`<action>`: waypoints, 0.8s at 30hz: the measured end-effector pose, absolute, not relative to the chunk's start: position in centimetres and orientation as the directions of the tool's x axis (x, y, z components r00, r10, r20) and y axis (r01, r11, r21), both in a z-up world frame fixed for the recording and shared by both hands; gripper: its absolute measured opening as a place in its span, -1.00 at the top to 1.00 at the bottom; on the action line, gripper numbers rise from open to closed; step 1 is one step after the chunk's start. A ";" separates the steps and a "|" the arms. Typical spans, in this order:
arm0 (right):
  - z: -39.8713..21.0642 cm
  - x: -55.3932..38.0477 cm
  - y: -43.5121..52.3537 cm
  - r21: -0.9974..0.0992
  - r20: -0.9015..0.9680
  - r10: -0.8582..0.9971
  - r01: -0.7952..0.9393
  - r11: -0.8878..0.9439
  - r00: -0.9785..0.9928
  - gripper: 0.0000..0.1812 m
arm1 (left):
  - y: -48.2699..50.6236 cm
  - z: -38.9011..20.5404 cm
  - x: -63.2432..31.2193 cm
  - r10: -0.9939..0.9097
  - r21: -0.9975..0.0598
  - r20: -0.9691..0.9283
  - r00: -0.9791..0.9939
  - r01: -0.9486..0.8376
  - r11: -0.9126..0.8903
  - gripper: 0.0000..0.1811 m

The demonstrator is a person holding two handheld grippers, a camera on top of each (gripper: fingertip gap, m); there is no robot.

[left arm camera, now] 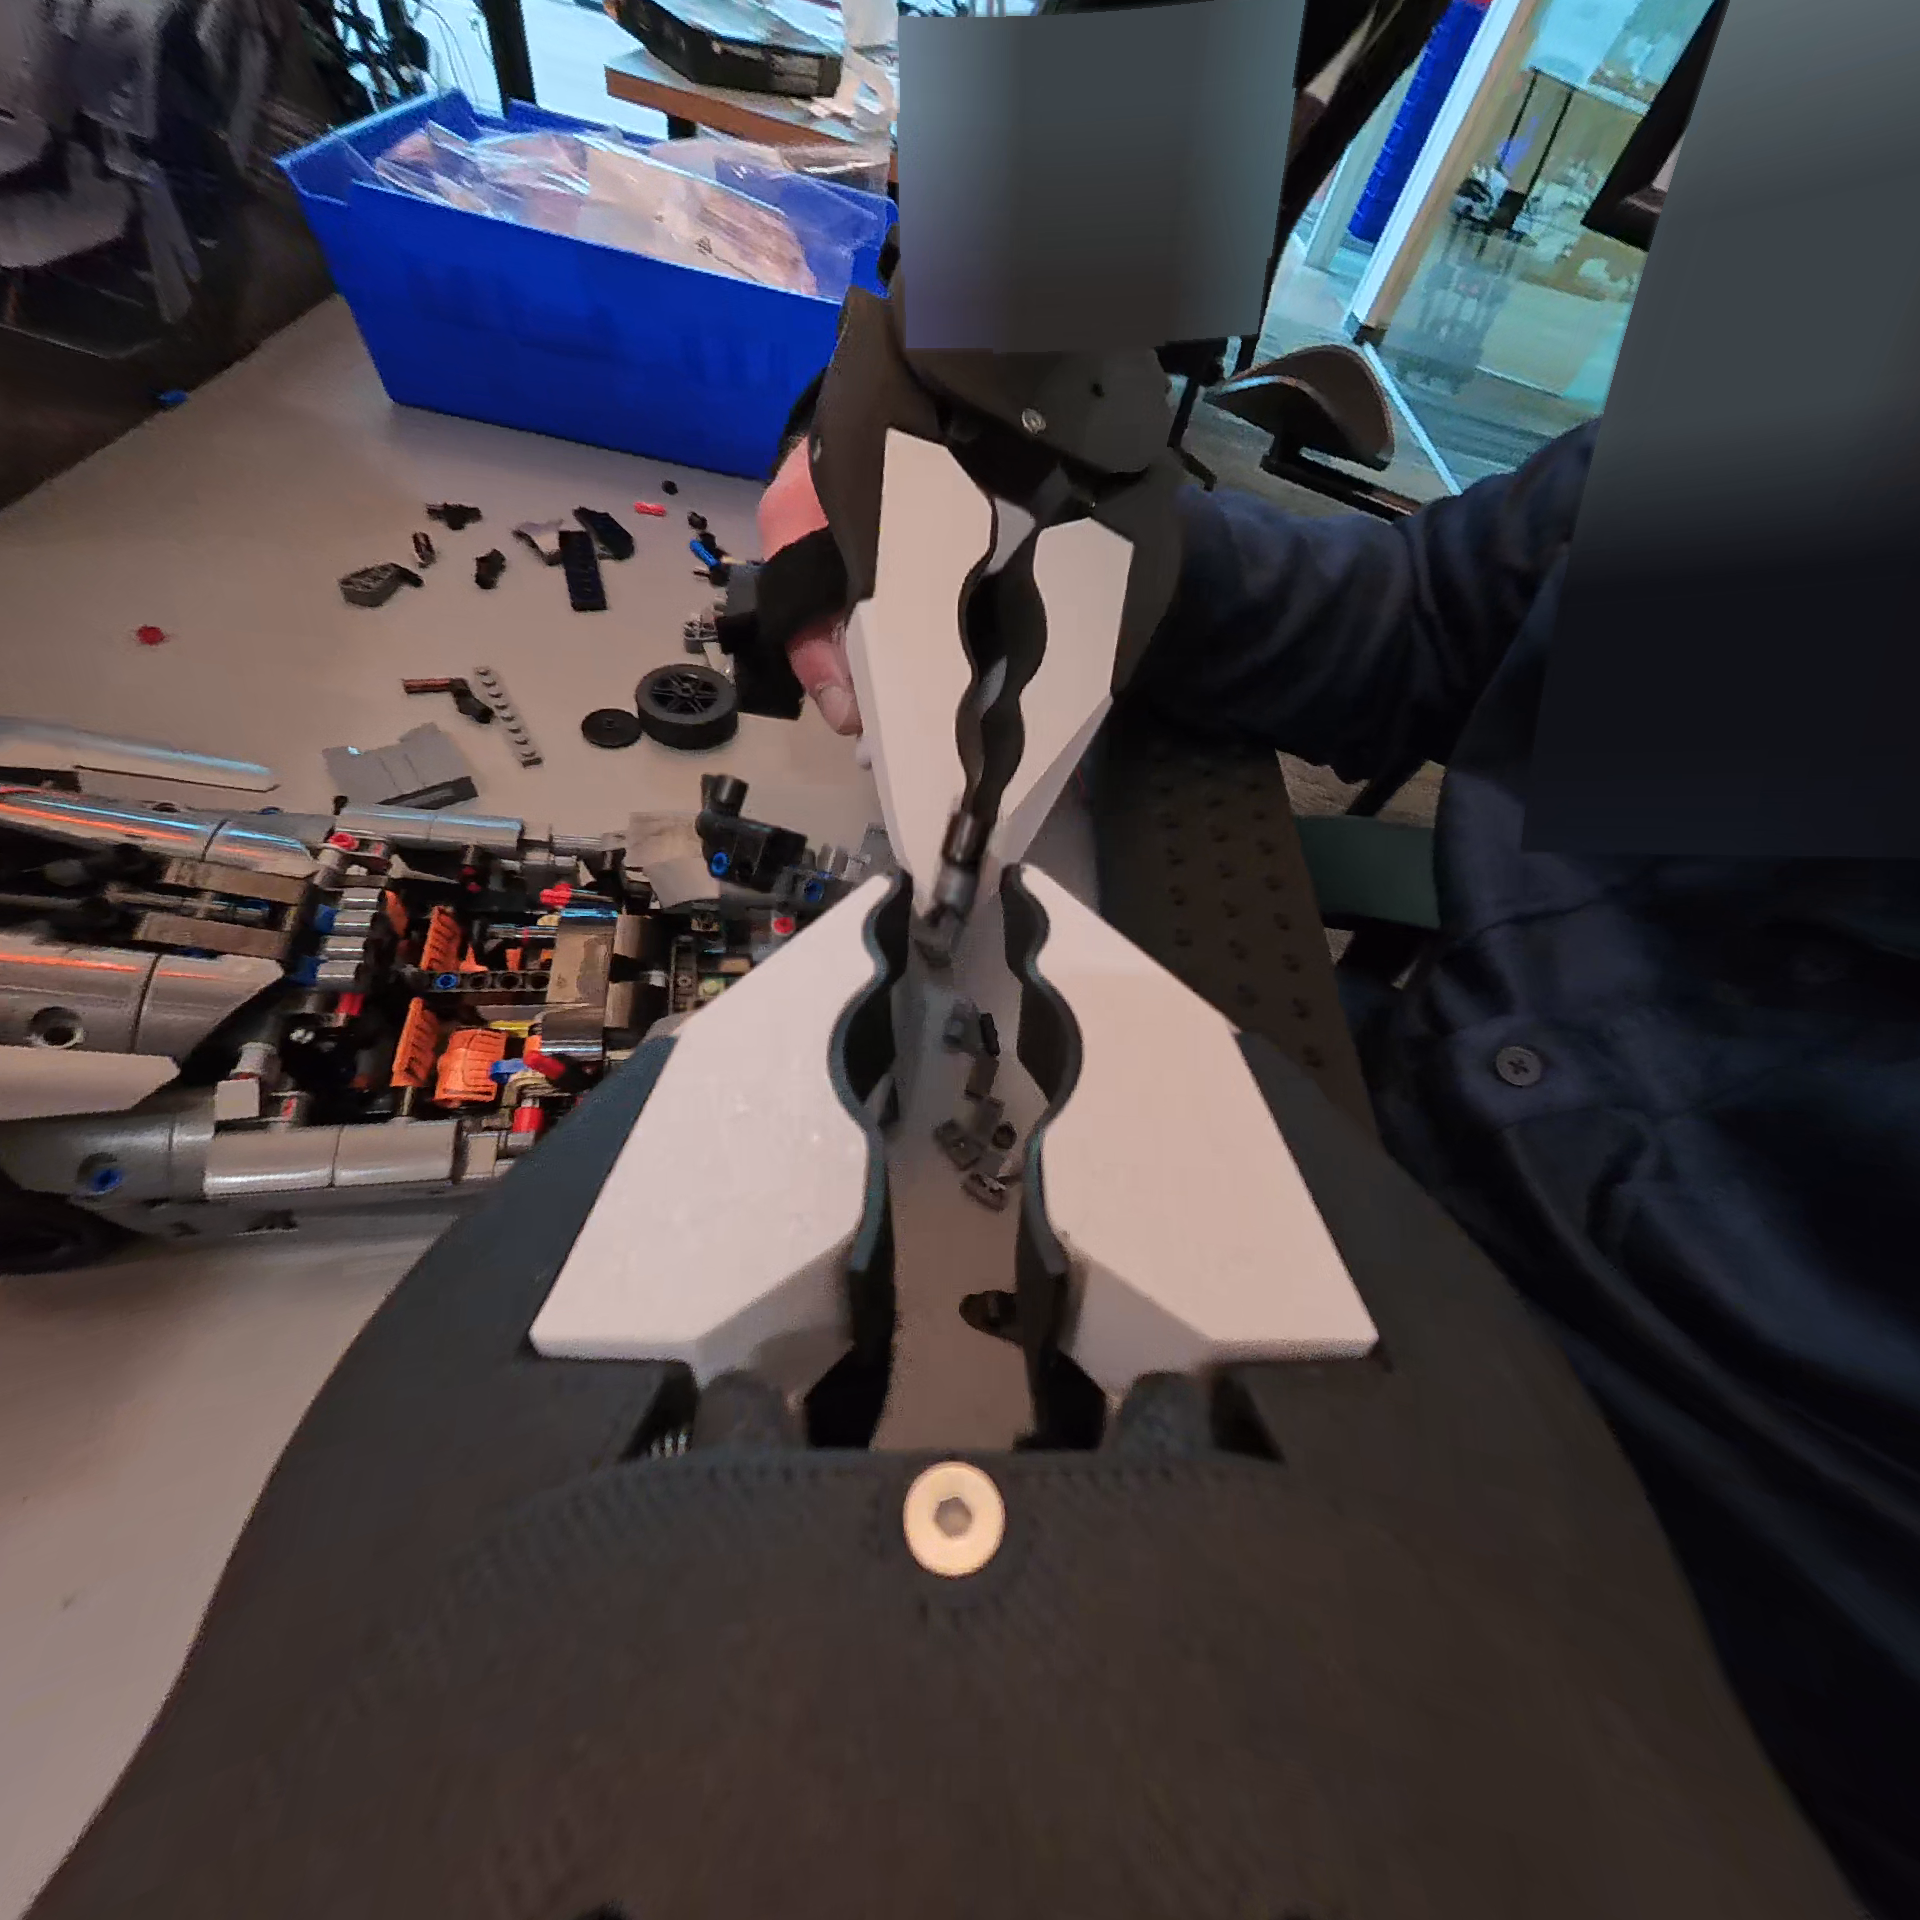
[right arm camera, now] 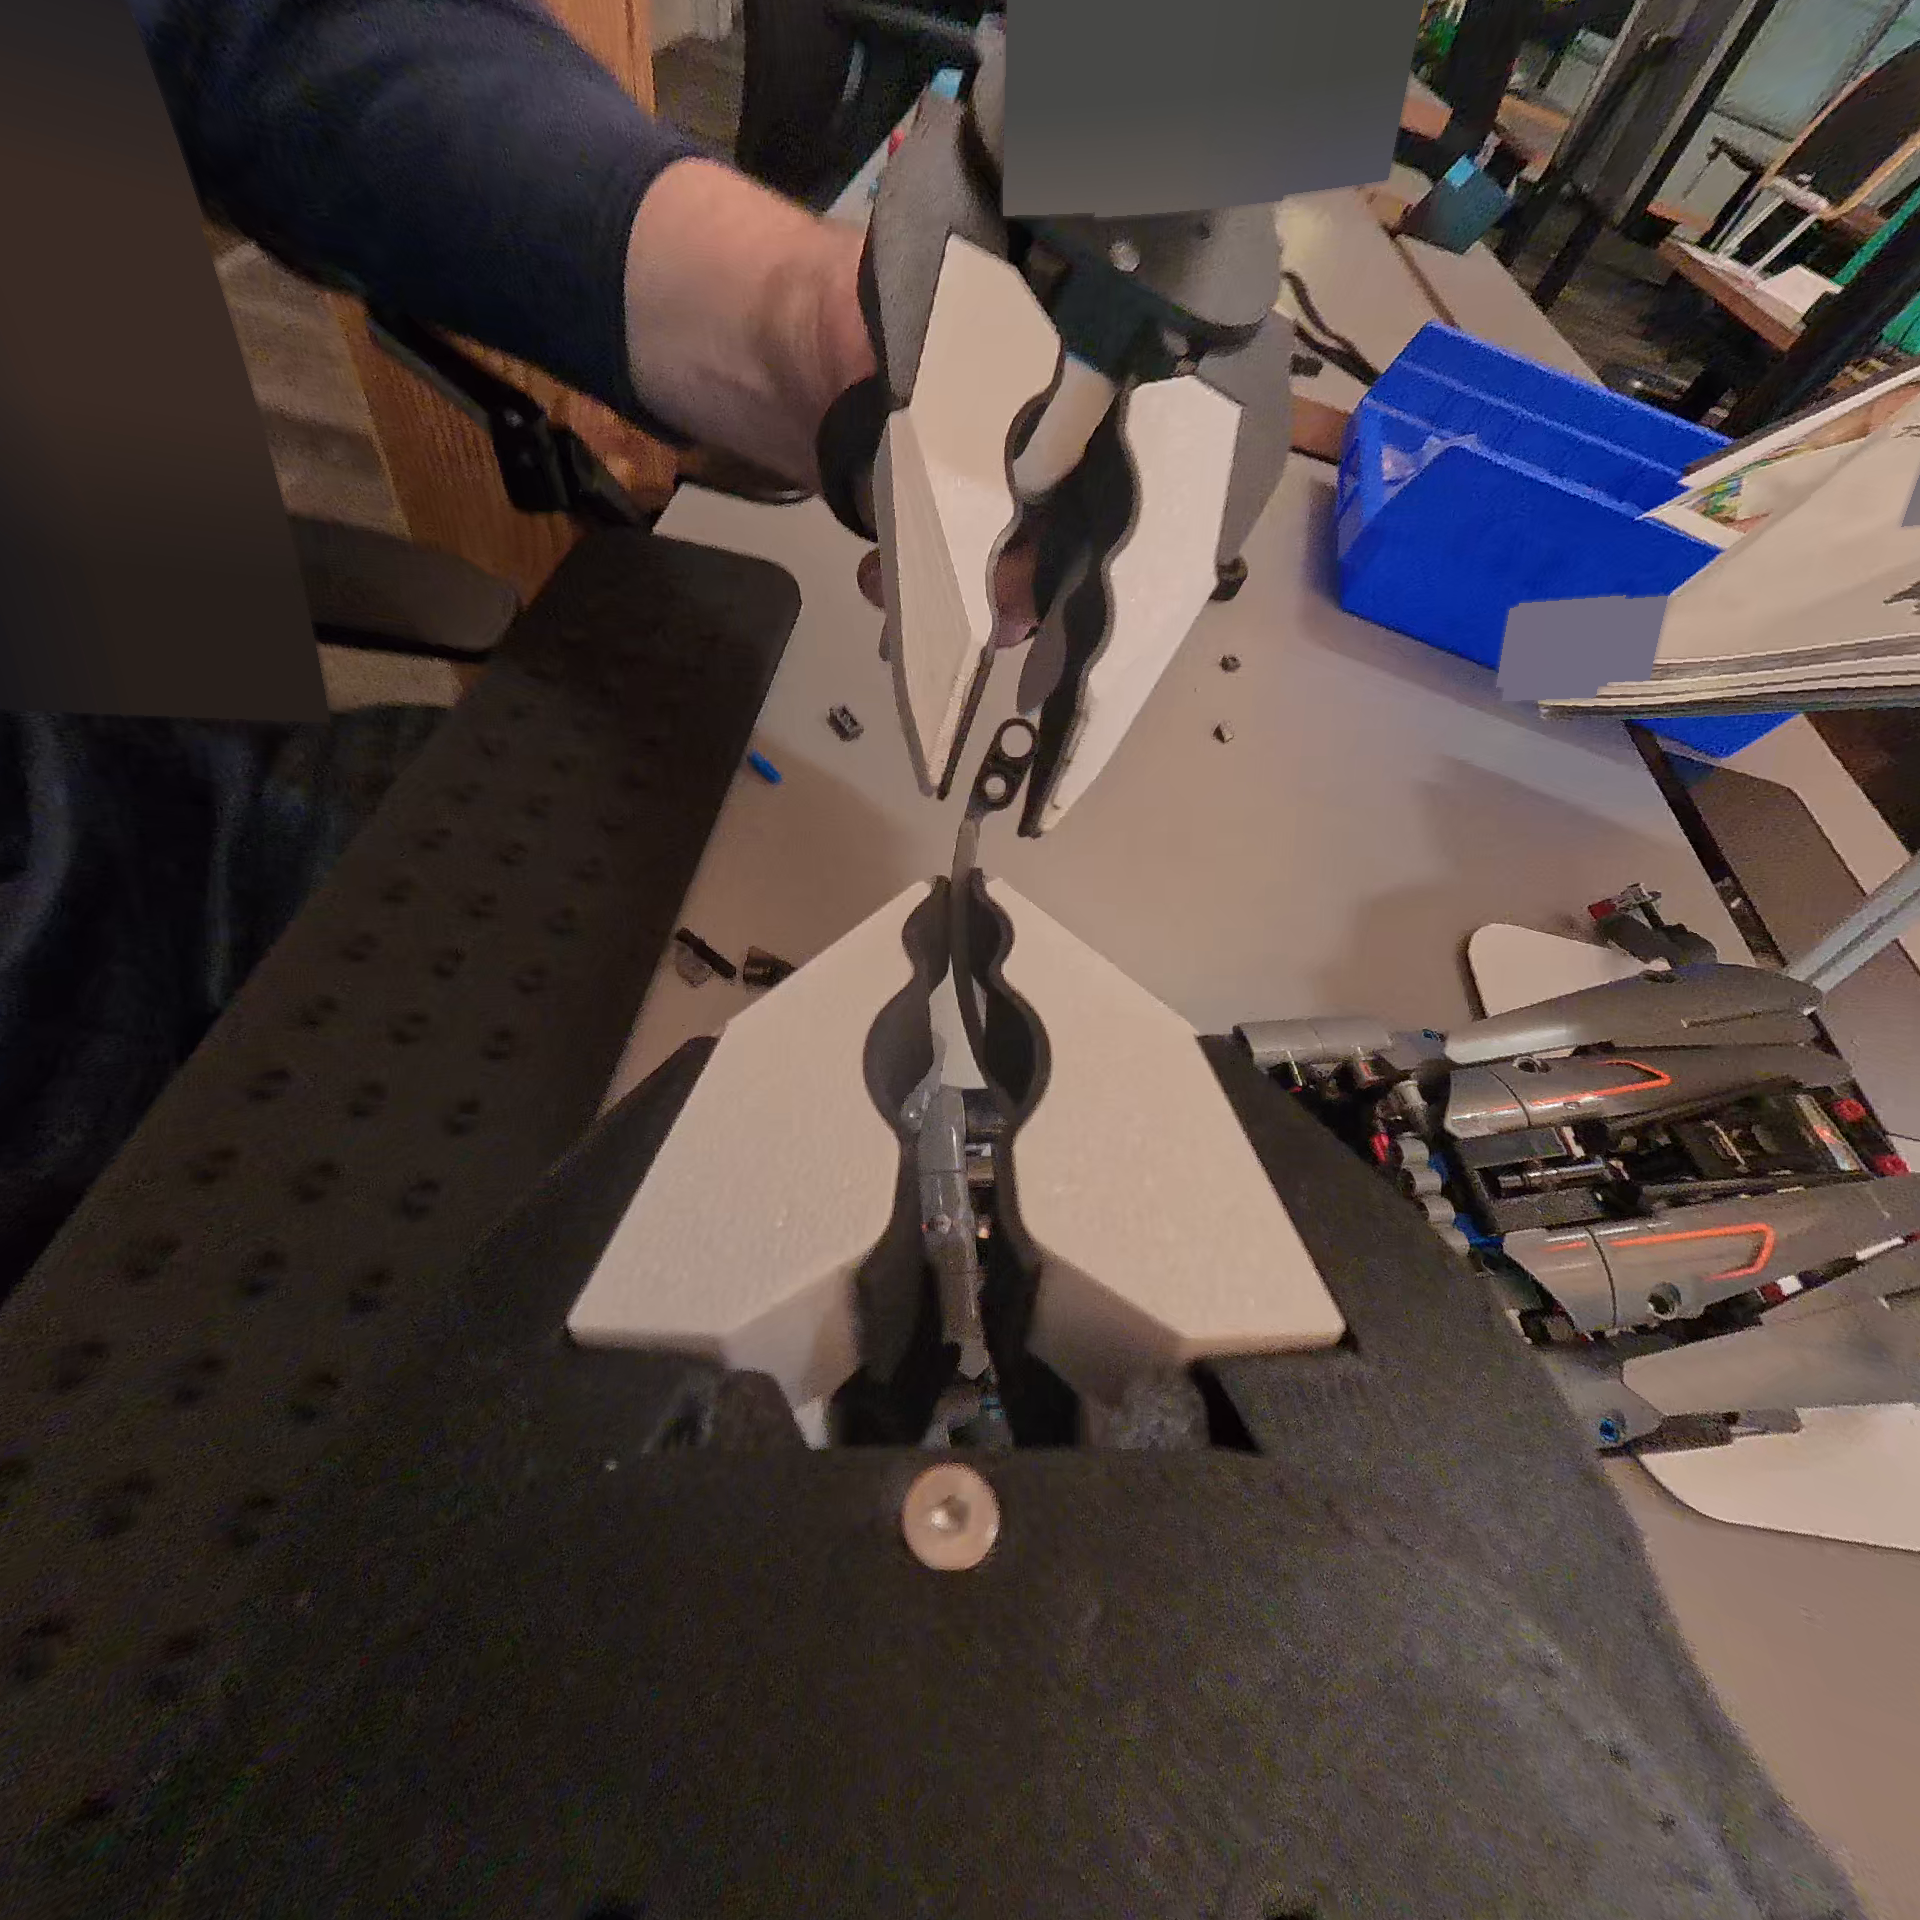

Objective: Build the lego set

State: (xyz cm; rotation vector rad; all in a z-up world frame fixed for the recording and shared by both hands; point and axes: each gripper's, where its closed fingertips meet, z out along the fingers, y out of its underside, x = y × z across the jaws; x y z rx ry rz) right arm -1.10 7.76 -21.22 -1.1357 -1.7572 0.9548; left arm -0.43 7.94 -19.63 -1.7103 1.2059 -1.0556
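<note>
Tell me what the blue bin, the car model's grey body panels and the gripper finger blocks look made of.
Blue bin: moulded plastic, likely; saturated colour, soft sheen.
Car model's grey body panels: smooth glossy plastic, judging by highlights.
Left gripper finger blocks: matte white, faintly grainy, possibly 3D-printed plastic; dark wavy pads look rubbery, uncertain.

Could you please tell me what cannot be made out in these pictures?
Left wrist view: car model cut off by the left edge.
Right wrist view: grey piece mostly hidden inside the right gripper.
Both views: fingers hide whether the left gripper grips the black piece.
</note>
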 end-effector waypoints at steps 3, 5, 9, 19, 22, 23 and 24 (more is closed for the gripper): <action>-20.4 -1.1 8.0 -0.925 0.174 0.954 0.291 0.244 -0.246 1.00 | 8.2 -19.1 -0.5 -0.957 -0.928 0.196 0.214 -0.275 -0.252 0.94; -20.4 -1.2 8.1 -0.937 0.126 0.961 0.289 0.196 -0.245 1.00 | 8.5 -19.0 -0.6 -0.953 -0.929 0.200 0.230 -0.265 -0.259 0.94; -20.0 -1.4 7.9 -0.960 0.038 0.963 0.257 0.109 -0.268 1.00 | 8.5 -18.4 -0.5 -0.947 -0.931 0.234 0.222 -0.230 -0.284 0.95; -20.6 -2.0 8.0 -0.961 0.002 0.967 0.267 0.072 -0.254 1.00 | 9.1 -18.6 -0.2 -0.929 -0.924 0.266 0.257 -0.206 -0.322 0.94; -20.2 -2.1 8.2 -0.969 -0.006 0.971 0.240 0.054 -0.241 0.90 | 9.2 -18.1 -0.7 -0.929 -0.925 0.260 0.263 -0.209 -0.318 0.94; -20.1 -2.0 8.5 -0.969 -0.006 0.973 0.240 0.051 -0.229 0.88 | 9.4 -18.1 -1.1 -0.924 -0.921 0.266 0.275 -0.211 -0.328 0.94; -19.9 -1.8 9.0 -0.971 -0.003 0.977 0.235 0.048 -0.214 0.88 | 9.5 -18.1 -1.4 -0.919 -0.916 0.281 0.275 -0.210 -0.343 0.94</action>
